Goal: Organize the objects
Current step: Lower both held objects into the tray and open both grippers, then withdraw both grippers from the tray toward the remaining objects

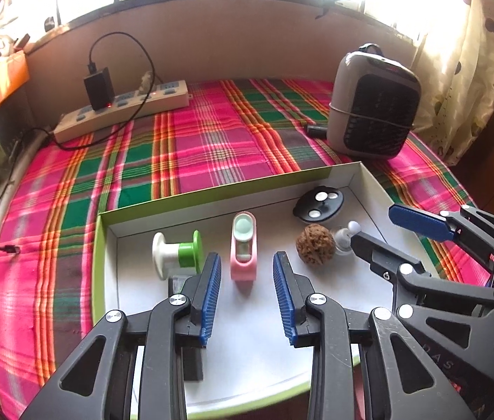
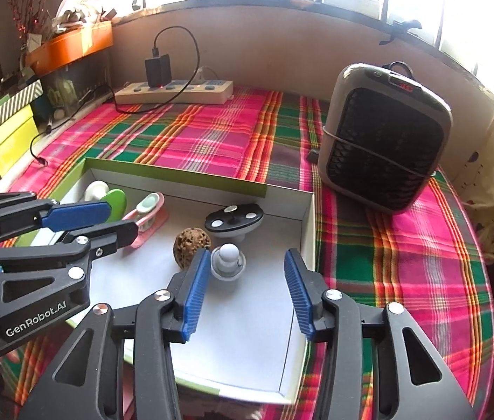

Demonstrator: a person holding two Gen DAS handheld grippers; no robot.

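Left gripper: released, your jaws stand apart with nothing pressed; the pink dispenser lies just ahead between the tips.
Right gripper: released too, empty; the small white knob stands just beside its left pad.
Tray: all five pieces sit inside it on the plaid cloth.
Pink dispenser: likely light, hard plastic; pinch its long flat sides.
White knob: tiny and smooth, probably slippery; take it low at the base.
Walnut: rough, rigid, will roll; squeeze across its middle.
Green-and-white spool: grip the narrow waist.
Black disc: take the rim.
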